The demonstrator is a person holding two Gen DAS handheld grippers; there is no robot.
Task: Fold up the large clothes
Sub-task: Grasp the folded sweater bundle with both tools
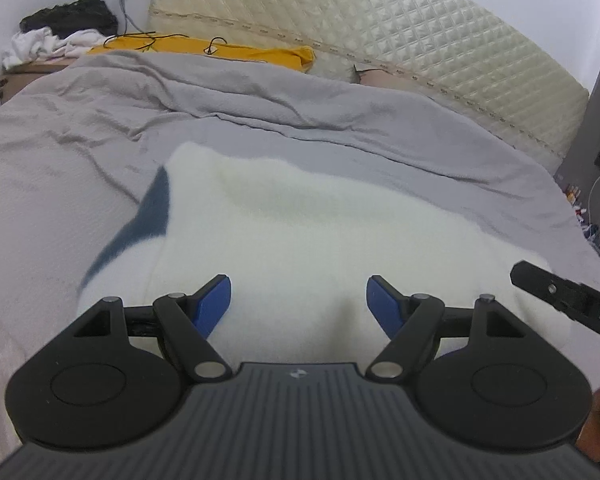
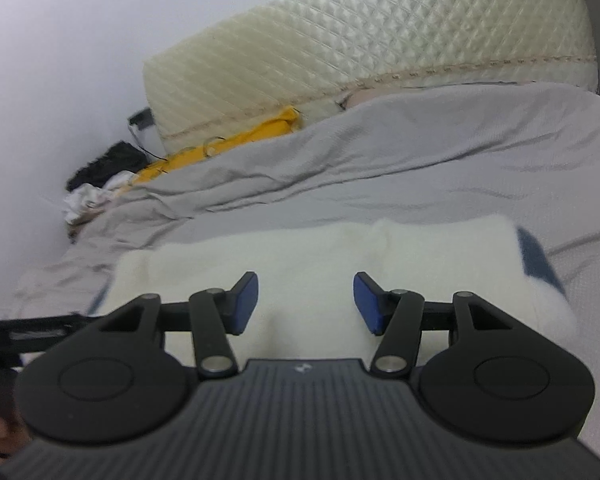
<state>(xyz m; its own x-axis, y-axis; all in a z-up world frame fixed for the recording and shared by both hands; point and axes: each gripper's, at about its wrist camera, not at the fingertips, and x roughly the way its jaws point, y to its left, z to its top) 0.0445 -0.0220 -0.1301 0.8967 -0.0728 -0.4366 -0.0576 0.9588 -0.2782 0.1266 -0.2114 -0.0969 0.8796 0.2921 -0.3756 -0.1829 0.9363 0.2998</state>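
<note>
Lying on grey bed (image 1: 80,152), folded white garment (image 1: 300,216)

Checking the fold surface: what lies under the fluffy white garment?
The fluffy white garment lies on a wrinkled grey bedsheet. A dark blue part pokes out beneath; anything else under it is covered.

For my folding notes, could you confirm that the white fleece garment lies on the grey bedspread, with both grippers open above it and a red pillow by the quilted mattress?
Nearly right, but the pillow is yellow, not red, as the left wrist view shows. The white fleece garment does lie on the grey bedspread, with the left gripper and right gripper open above it, near the quilted mattress.
</note>
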